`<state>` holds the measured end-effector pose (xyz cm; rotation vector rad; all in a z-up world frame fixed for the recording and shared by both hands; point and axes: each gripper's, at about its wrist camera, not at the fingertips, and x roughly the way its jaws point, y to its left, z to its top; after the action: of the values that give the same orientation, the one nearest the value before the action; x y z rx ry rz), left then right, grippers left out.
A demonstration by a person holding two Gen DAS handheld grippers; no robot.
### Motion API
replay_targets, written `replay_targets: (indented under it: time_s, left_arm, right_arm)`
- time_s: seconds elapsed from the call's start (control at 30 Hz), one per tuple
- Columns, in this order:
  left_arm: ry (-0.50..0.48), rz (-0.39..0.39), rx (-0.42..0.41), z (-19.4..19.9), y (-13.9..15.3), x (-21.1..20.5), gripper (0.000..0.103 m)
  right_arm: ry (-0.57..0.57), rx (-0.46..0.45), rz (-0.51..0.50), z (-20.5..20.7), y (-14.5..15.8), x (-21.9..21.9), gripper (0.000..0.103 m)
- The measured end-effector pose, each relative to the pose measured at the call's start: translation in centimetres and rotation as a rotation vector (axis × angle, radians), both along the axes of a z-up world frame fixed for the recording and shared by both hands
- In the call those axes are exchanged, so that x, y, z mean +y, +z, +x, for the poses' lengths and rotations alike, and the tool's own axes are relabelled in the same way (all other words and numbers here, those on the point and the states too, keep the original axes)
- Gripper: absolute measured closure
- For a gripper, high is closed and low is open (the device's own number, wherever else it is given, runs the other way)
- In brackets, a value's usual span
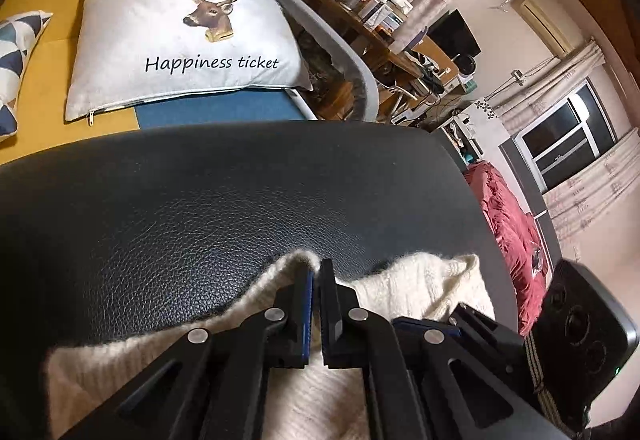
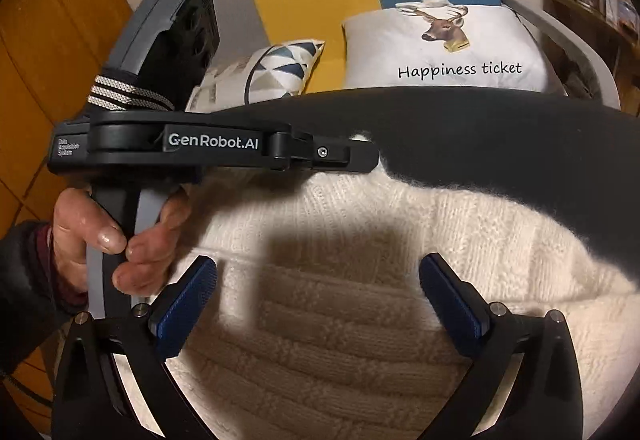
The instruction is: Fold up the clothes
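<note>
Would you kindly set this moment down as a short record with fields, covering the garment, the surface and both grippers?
garment: cream knit sweater, lying partly bunched
surface: black leather-look top
left gripper: shut on a raised fold at the sweater's far edge
right gripper: open, above the knit, nothing between its pads
hand: wrapped round the left gripper's handle
background: deer cushion reading "Happiness ticket"

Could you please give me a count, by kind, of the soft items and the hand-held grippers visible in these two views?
Knitted sweater, cream: 1
Cushions, deer print and triangle pattern: 2
Hand-held grippers, left hand-held gripper and right hand-held gripper: 2
Total: 5
</note>
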<state>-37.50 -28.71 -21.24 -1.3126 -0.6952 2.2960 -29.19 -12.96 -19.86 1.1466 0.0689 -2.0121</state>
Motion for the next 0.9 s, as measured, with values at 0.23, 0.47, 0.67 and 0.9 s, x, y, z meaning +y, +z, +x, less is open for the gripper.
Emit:
replay_targets:
  time_s: [0.23, 0.47, 0.67, 0.9]
  left_arm:
    - [0.143, 0.096, 0.008, 2.6, 2.7, -4.6, 0.089]
    - [0.181, 0.006, 0.005, 9.0, 5.0, -12.0, 0.086]
    - [0.026, -0.331, 0.046, 9.3, 5.1, -8.3, 0.086]
    - [-0.096, -0.397, 0.009, 7.9, 2.5, -7.2, 0.083]
  right_arm:
    - [-0.007, 0.074, 0.115, 0.8, -0.4, -1.8, 0.0]
    - [-0.01, 0.014, 0.011, 0.8, 1.5, -0.6, 0.0]
    - [0.24, -0.024, -0.091, 2.5, 3.5, -5.4, 0.0]
    - [0.38, -0.101, -0.142, 1.6, 2.3, -9.0, 0.0]
